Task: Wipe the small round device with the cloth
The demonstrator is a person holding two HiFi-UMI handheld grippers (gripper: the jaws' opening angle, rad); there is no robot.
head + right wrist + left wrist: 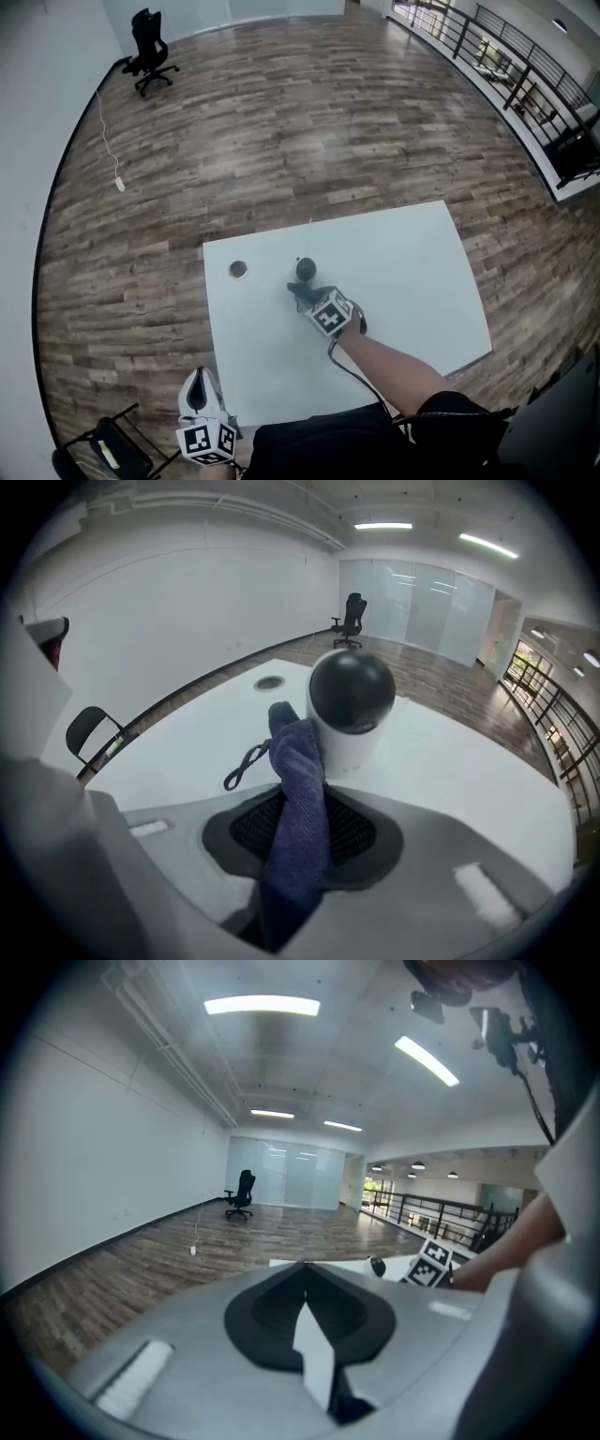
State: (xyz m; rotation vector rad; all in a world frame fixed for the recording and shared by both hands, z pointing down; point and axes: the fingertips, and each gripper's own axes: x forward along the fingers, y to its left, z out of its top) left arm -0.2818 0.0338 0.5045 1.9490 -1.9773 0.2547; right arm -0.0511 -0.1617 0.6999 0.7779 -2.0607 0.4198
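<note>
The small round device [305,269], a white body with a black dome top [352,703], stands on the white table [412,281] left of its middle. My right gripper [304,291] is shut on a dark blue cloth [300,808], which sticks up between its jaws and touches the device's left side. A thin dark loop [244,764] hangs off the cloth onto the table. My left gripper [198,380] is off the table at its near left corner, jaws together with nothing in them [305,1269]. From there the device [377,1266] shows far off.
A small round disc [238,270] lies on the table left of the device. A black office chair [150,47] stands far off on the wood floor, a cable [119,184] runs along the left wall, a dark chair [103,450] stands near my left side, and a railing [506,56] lines the right.
</note>
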